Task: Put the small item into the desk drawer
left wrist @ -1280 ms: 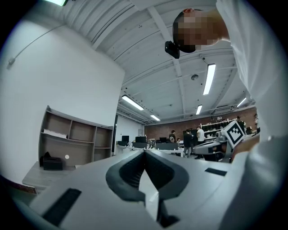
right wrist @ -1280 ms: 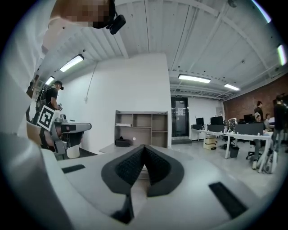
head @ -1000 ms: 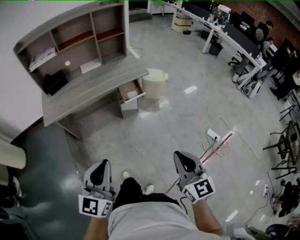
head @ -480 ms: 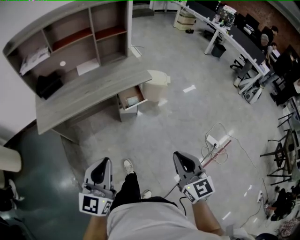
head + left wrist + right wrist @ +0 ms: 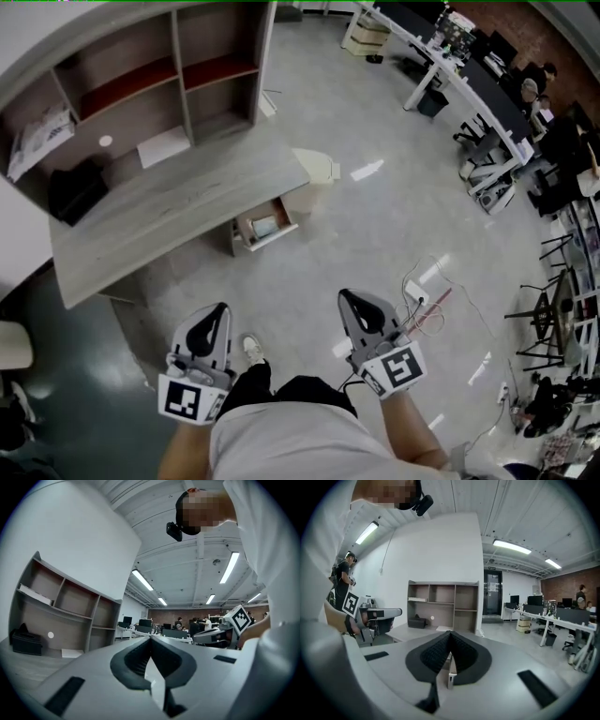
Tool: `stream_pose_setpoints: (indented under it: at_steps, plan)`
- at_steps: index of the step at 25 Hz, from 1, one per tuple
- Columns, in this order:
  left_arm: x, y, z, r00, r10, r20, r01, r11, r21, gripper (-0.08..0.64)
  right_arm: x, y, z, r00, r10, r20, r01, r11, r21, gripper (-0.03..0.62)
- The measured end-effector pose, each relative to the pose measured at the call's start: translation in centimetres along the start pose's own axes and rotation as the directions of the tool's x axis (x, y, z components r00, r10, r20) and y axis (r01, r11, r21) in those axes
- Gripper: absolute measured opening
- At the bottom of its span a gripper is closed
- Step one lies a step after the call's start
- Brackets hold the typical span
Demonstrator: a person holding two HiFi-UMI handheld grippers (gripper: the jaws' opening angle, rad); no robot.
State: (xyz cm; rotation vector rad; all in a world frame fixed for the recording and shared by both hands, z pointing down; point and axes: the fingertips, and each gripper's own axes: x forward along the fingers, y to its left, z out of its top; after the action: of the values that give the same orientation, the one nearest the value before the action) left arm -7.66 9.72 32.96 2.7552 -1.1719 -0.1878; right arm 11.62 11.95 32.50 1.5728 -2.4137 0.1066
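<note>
The desk point(image 5: 187, 202) has slid down and toward you since the earlier view, and its shelving point(image 5: 178, 75) now fills the upper left of the head view, so you are walking up to it. One shoe point(image 5: 251, 349) shows ahead of you on the floor point(image 5: 375, 244).

You carry both tools low at your waist, pointing forward, which looks like a travel posture rather than a reach. The left gripper point(image 5: 216, 319) is clenched, pads meeting with nothing between them. The right gripper point(image 5: 352, 302) is clenched and empty too.

The drawer point(image 5: 274, 237) under the desk's right end already stands pulled out, with something pale lying in it (too small to name). Which thing is the small item, I cannot say for sure. A likely candidate is the small white round thing point(image 5: 105, 141) in a lower compartment of the shelving. Near it sit a white sheet point(image 5: 164, 146) and a black bag point(image 5: 75, 190), with papers point(image 5: 37, 136) on a shelf above. So nothing is picked up yet; the approach comes first.

The desk top itself is pale wood grain and mostly bare. A bin point(image 5: 323, 169) stands partly hidden past its right end. The floor is glossy grey, with a power strip and loose cables point(image 5: 417, 286) just beside your right (mind your step). Long workstations point(image 5: 478, 84) with people run along the far right.
</note>
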Motion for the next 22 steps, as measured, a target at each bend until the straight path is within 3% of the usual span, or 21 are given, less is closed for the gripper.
stream_pose_setpoints:
  at_steps: [5,12,22]
  plan:
    - [2.3,2.8,-0.4,0.999,-0.029,-0.019,0.029,0.999,-0.018,0.017,2.6,-0.6,-0.2,1.0,-0.029,-0.009,0.029,0.999,0.043,0.021]
    - [5.0,2.3,0.1,0.998,-0.065,0.0,0.065,0.998,-0.027,0.017,3.7,-2.8,0.2,0.999,-0.044,-0.026,0.045,0.998,0.033,0.021]
    - [7.5,3.4,0.1,0.999,0.045,0.002,-0.045,0.999,0.003,0.017,8.3,-5.6,1.5,0.998,0.067,0.017,-0.067,0.998,0.002,0.021]
